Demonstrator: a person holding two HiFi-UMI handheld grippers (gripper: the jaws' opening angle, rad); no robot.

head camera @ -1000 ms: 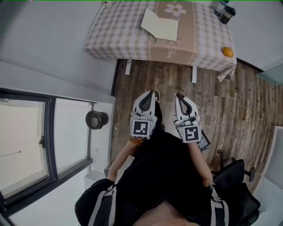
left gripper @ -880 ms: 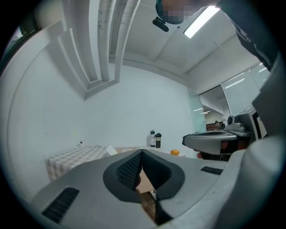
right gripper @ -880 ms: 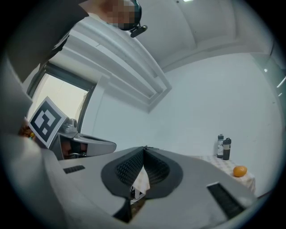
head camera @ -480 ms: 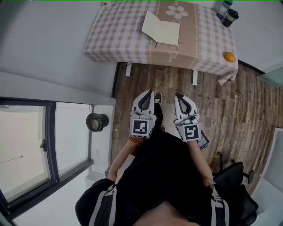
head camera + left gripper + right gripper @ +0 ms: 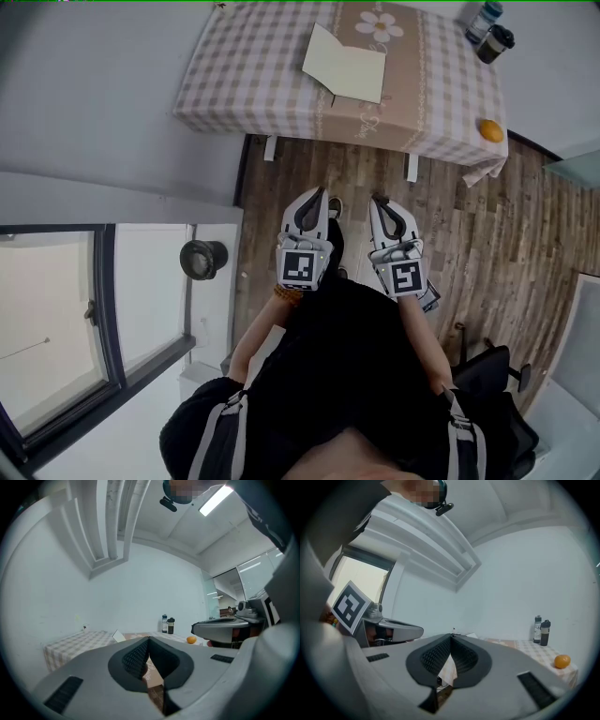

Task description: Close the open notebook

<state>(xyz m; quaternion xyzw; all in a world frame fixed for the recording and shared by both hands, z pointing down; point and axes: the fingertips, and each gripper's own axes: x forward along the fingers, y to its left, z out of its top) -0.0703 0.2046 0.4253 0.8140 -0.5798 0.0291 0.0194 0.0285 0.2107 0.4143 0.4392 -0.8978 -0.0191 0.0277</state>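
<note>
Showing notebook open from head view, edge-on elsewhere, left gripper, right gripper clenched

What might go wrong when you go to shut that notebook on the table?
1. The left gripper and the right gripper both have their jaws together and are not yet at the table. A shove at the notebook might slide it along instead of folding it.
2. The orange sits near the table's corner, so a bumped table might roll it off.

Cursive print on the tablecloth hem is too small to read
</note>
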